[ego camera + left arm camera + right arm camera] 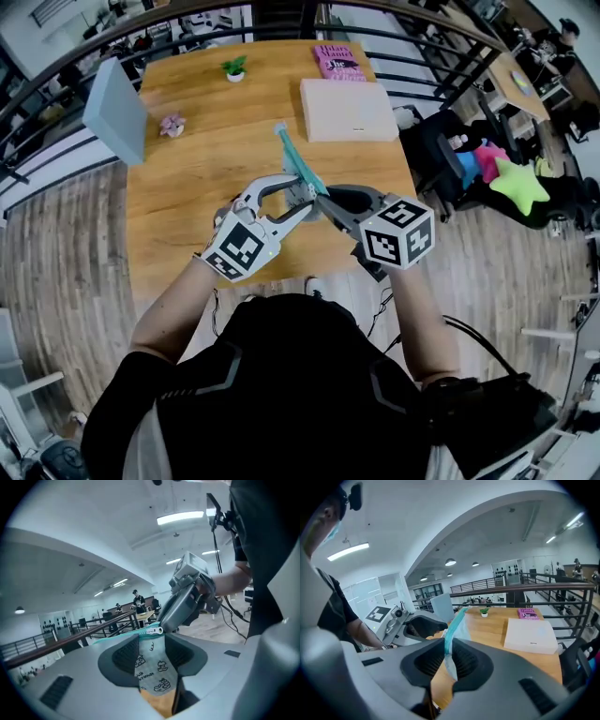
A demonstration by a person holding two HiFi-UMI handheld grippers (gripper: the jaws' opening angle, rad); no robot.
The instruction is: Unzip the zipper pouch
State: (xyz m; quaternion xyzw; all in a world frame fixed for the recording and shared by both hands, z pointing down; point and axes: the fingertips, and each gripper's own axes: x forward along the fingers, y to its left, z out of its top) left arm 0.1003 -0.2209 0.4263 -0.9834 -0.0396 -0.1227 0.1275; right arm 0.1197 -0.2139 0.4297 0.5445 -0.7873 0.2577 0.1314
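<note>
Zipper pouch point(298, 164): soft grey printed fabric, teal zip edge, held above the wooden table point(206, 178).
Left gripper point(305, 199): ribbed pads seemingly pressed on the fabric, below the white zipper pull point(154, 631).
Right gripper point(324, 198): jaws pinched narrowly on the teal edge.
Hidden: the pouch's lower end is covered by the jaws.

I am wearing a black short-sleeved top point(291, 394), and pale grey angled stripes are running over each shoulder, at seven and five o'clock from the collar. A thin black cable point(483, 342) is trailing away at four o'clock, beside my right arm. My left gripper point(302, 195) is showing a light grey rounded shell with an oval opening, and its marker cube point(242, 247) is carrying black-and-white square patterns. My right gripper point(328, 200) is looking darker grey, with the same patterns on its own cube point(398, 232). In both gripper views the jaws are wearing dark ribbed pads point(126, 655).
</note>
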